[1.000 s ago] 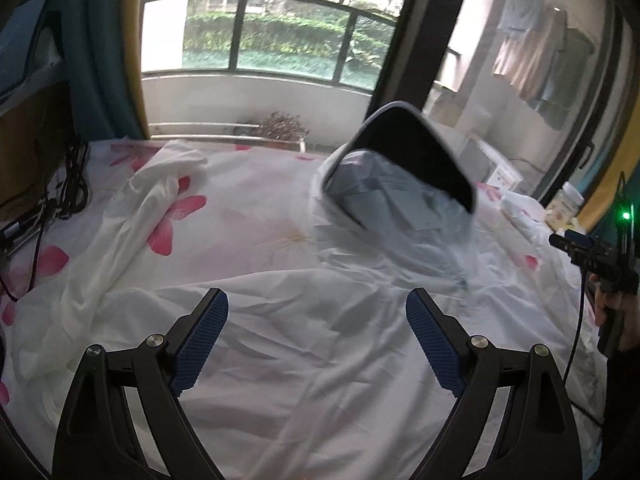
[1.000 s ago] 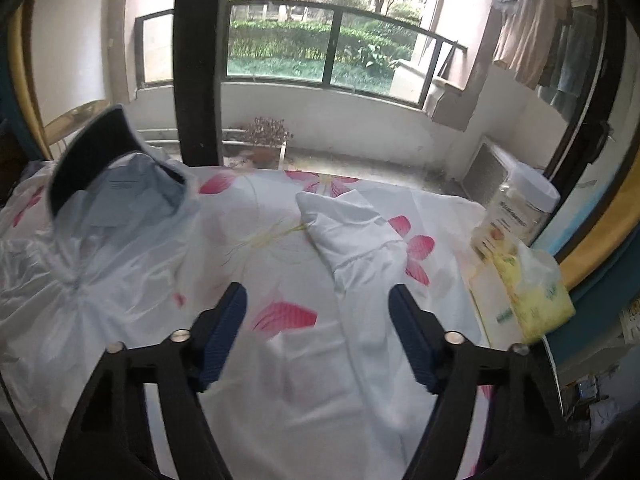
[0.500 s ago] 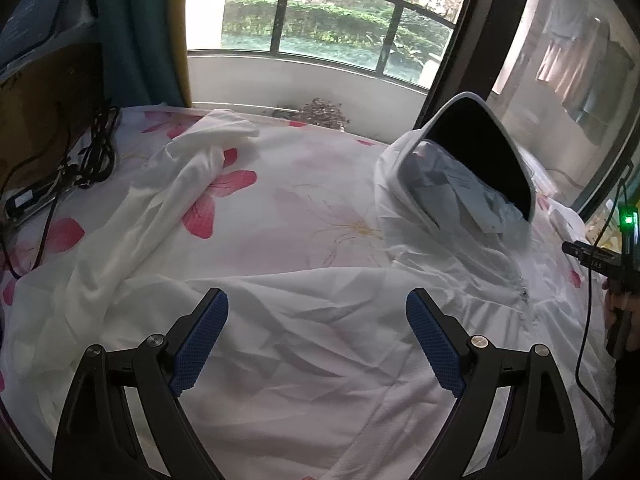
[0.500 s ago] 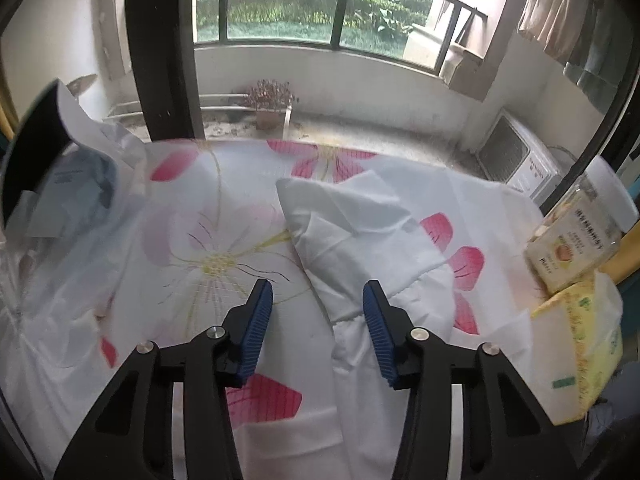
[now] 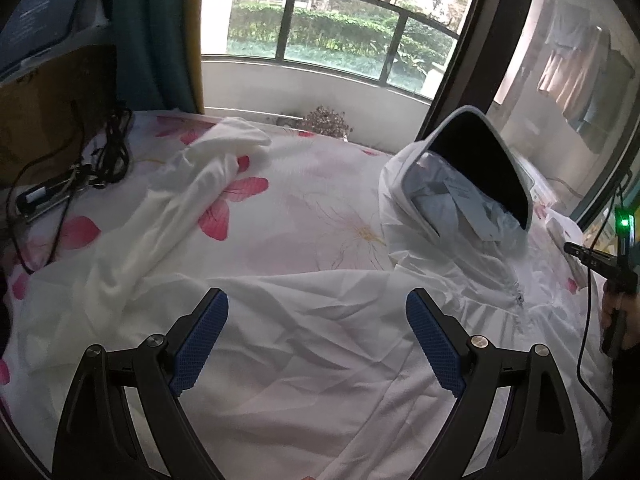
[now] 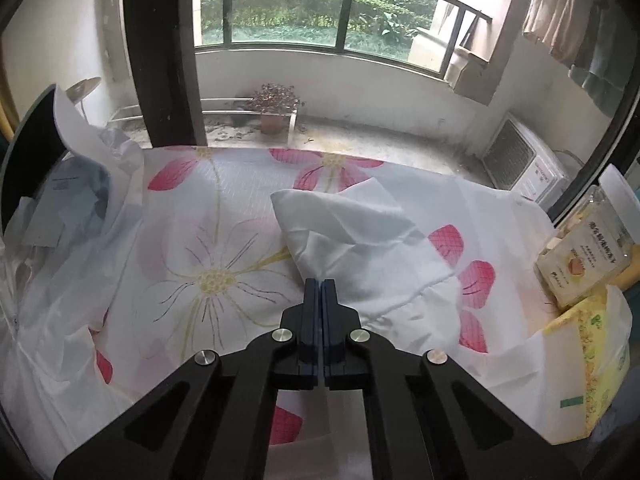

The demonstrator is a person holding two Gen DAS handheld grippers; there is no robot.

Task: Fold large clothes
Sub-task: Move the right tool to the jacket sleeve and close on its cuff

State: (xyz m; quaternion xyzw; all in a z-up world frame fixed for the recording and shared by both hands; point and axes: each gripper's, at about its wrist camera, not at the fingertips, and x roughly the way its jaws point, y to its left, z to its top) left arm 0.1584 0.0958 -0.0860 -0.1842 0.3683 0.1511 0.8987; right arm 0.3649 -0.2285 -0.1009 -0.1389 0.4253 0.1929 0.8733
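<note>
Bedroom beside a glazed balcony; work surface is a bed covered by a flower-print sheet (image 6: pixel 208 264), white with pink petals. Right gripper (image 6: pixel 321 286): black frame, blue pads pressed together at the near edge of the jacket's right sleeve (image 6: pixel 360 240); the pads meet with no gap, and whether a fold of cloth is pinched between them cannot be made out. Left gripper (image 5: pixel 316 320): jaws wide apart, blue pads (image 5: pixel 200 344) hanging just above the body of the white hooded jacket (image 5: pixel 320 360), nothing between them. Jacket lies spread across the bed, crumpled, zip (image 5: pixel 518 300) toward the right of the left view; its hood (image 5: pixel 476 168) stands upright with a dark lining, paper tags showing inside. Left sleeve (image 5: pixel 192 192) runs away toward the far left corner. Outward: black cables (image 5: pixel 108 152) at the left edge of the bed; a lidded jar (image 6: pixel 592 248) and a yellow tissue pack (image 6: pixel 596 360) at the right edge; a potted plant (image 6: pixel 274 108) on the balcony floor; an air-conditioner unit (image 6: pixel 520 160) to its right.
</note>
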